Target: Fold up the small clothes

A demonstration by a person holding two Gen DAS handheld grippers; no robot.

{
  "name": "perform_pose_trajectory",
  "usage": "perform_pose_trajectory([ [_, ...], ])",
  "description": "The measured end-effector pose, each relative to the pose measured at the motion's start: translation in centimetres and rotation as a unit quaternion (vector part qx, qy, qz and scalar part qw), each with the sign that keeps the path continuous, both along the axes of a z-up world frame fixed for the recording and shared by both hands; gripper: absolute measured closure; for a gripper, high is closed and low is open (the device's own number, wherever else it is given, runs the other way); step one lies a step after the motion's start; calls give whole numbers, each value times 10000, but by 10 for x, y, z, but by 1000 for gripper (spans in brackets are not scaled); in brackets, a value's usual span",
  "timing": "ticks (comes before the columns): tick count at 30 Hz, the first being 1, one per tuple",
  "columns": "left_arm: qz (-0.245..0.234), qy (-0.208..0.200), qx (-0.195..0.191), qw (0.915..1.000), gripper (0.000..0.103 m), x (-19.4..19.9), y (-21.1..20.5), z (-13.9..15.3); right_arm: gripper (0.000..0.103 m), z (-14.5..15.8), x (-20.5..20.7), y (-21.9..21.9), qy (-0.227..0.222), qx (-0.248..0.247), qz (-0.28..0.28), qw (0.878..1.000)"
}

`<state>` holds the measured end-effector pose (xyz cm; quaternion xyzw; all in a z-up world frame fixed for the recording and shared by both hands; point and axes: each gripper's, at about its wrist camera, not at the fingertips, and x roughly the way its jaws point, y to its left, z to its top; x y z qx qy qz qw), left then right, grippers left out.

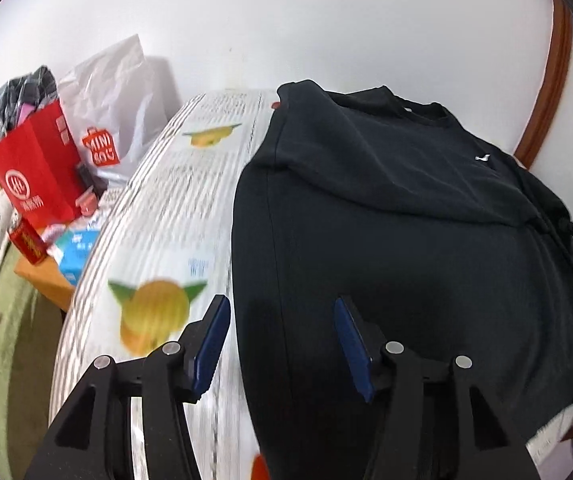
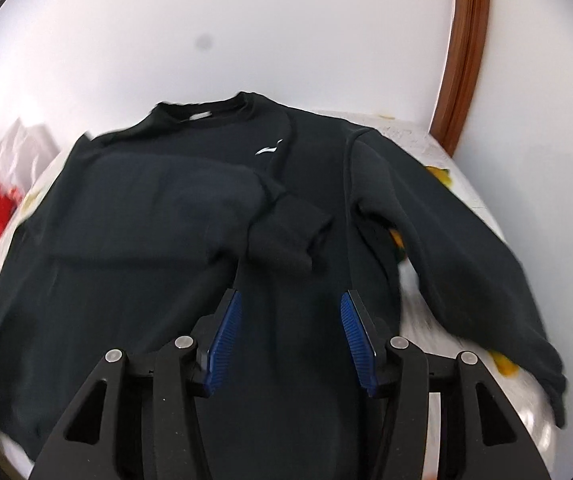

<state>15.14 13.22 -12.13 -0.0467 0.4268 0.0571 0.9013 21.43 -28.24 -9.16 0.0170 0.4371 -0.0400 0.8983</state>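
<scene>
The black sweatshirt (image 2: 190, 240) lies front-up across most of the tabletop (image 1: 158, 216), its collar toward the far edge by the wall and its hem toward the near edge. One sleeve (image 2: 206, 196) is already laid across the chest, its cuff ending near the middle; the other sleeve (image 2: 458, 248) still trails out toward the right edge, its cuff close to the near right corner.

The main risk, as I judge it, sits with that loose sleeve: so near the edge, it could slide off and drag the body askew, spoiling the fold. The folded sleeve is the next worry, since a fingertip snagging its cuff on the way past could pull it back out. The printed cover under the garment looks smooth, so the whole sweatshirt may shift if one corner is tugged alone.

Both tools point steeply down at the cloth. The left hand-held gripper (image 1: 282, 340) hangs over the garment's left side seam, jaws apart and nothing between them. The right hand-held gripper (image 2: 290, 332) hangs over the lower middle of the body, jaws likewise apart and empty.
</scene>
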Motion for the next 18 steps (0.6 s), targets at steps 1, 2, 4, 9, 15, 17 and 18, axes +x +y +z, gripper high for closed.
perform_pose_trajectory([
  [1, -6, -13, 61, 10000, 51, 6, -1, -1, 52, -5, 13, -4, 79, 90, -79, 9999],
  [2, -11, -21, 90, 10000, 51, 9, -1, -1, 52, -9, 24, -7, 154, 190, -118, 9996],
  [4, -6, -6, 156, 9999, 51, 19, -1, -4, 52, -22, 48, -13, 356, 385, -166, 9985],
  [9, 9, 190, 130, 9997, 51, 42, 1, -19, 52, -51, 79, -18, 617, 484, -324, 9964],
  [15, -101, 414, 248, 9988, 49, 52, -5, -36, 74, -53, 88, -11, 350, 351, -132, 9987],
  [17, -115, 396, 270, 9988, 49, 51, -5, -36, 90, -51, 86, -6, 289, 156, 27, 9995],
  [18, -106, 388, 249, 9989, 49, 51, -4, -36, 90, -46, 84, -7, 227, 91, 74, 9997],
])
